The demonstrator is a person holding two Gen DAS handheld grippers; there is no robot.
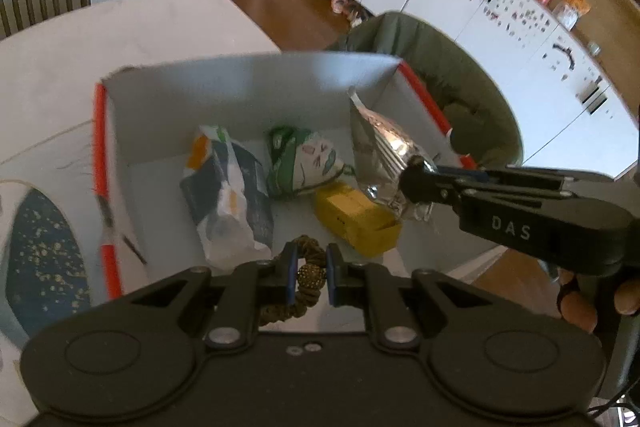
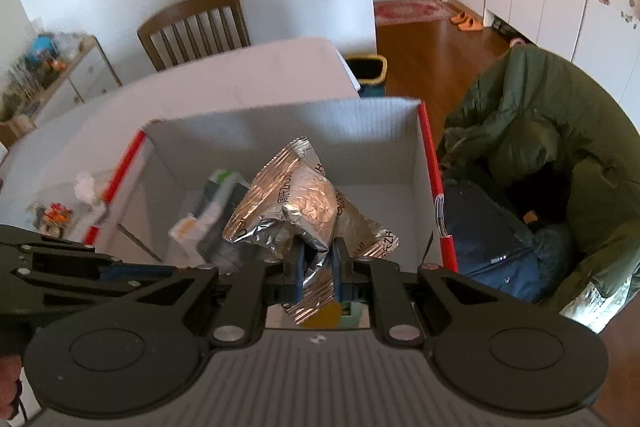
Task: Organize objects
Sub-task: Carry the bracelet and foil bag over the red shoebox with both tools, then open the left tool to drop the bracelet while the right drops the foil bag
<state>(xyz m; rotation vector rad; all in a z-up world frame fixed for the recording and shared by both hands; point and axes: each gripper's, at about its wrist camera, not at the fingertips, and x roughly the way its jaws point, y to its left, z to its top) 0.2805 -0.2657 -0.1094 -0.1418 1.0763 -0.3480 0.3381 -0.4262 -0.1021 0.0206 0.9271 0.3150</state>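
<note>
Two claws (image 1: 311, 277) (image 2: 318, 267) — left clamping one bracelet (image 1: 308, 269), right one foil pouch (image 2: 304, 211).

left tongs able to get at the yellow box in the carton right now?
Probably not: the left tongs are shut on a braided bracelet, and the foil pouch in the right tongs overhangs the yellow box.

Below me is a white table (image 1: 60, 75), and on it stands an open white cardboard box (image 1: 256, 83) with red-orange edges, set near the table's right side. To the box's left lies a mat (image 1: 44, 251) with a dark blue, gold-speckled patch, partly cut off by the frame. From my right-hand view, a few small blurred items (image 2: 56, 213) lie on the tabletop just left of the box
</note>
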